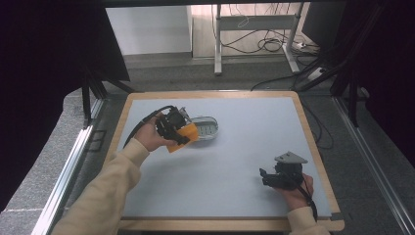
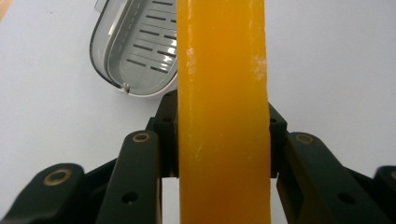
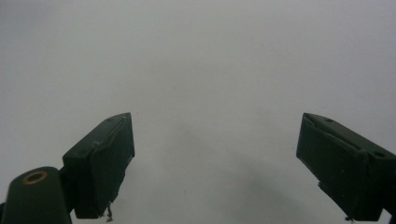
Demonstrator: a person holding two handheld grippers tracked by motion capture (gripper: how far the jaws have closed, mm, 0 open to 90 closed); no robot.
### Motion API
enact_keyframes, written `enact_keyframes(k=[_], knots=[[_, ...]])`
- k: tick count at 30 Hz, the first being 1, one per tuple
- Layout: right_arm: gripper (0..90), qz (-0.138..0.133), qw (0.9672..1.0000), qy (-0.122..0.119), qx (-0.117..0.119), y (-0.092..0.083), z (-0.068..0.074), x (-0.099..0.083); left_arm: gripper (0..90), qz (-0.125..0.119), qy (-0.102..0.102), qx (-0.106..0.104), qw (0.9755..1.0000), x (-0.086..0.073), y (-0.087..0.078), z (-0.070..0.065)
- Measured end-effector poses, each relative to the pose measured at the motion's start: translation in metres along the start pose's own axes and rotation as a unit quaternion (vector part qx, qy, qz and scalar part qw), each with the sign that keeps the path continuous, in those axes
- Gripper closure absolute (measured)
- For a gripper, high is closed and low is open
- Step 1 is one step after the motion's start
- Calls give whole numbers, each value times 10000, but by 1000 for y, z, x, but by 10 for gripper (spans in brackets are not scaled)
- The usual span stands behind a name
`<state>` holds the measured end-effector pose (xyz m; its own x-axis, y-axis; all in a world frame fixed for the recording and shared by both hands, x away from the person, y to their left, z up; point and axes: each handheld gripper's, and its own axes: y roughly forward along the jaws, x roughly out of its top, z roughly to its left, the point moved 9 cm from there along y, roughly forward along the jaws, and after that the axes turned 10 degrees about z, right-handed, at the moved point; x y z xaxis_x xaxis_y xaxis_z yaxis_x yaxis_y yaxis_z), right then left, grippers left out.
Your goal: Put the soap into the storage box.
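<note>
Left gripper (image 1: 182,131) sits over the left-centre of the grey table (image 1: 244,147), held in a hand with a cream sleeve. I read its jaws as pinched on an orange slab (image 1: 182,137); in the left gripper view the orange slab (image 2: 223,112) runs edge-on straight up between both jaws, which press on its two sides. Just beside it, toward the table centre, lies a clear oval plastic container (image 1: 205,128) with a slotted insert; from the left gripper view the container (image 2: 135,51) is beyond the slab and apart from the jaws. I can't tell from the high view whether slab and container touch. Well apart, at the near right of the table, the right gripper (image 1: 266,177) is held low with its grey three-cornered plate on top. In the right gripper view its jaws are spread wide, with bare grey surface between them and nothing gripped.
</note>
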<state>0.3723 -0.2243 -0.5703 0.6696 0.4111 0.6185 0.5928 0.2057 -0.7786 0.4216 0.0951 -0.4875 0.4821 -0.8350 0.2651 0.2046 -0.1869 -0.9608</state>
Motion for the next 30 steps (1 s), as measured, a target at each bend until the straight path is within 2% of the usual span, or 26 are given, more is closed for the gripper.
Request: enact_keyframes(k=[6,17,27,30], knots=[[122,-53,10000,-60,-22,0,2,2,625,-60,32,-98,9999,6,4,3],[122,-50,10000,-74,-29,0,1,2,625,-67,17,-48,10000,15,4,13],[122,-14,10000,-65,-30,1,0,1,625,-66,103,-53,9999,25,9,23],[122,-16,10000,-63,-32,1,0,1,625,-134,133,-91,9998,31,11,27]])
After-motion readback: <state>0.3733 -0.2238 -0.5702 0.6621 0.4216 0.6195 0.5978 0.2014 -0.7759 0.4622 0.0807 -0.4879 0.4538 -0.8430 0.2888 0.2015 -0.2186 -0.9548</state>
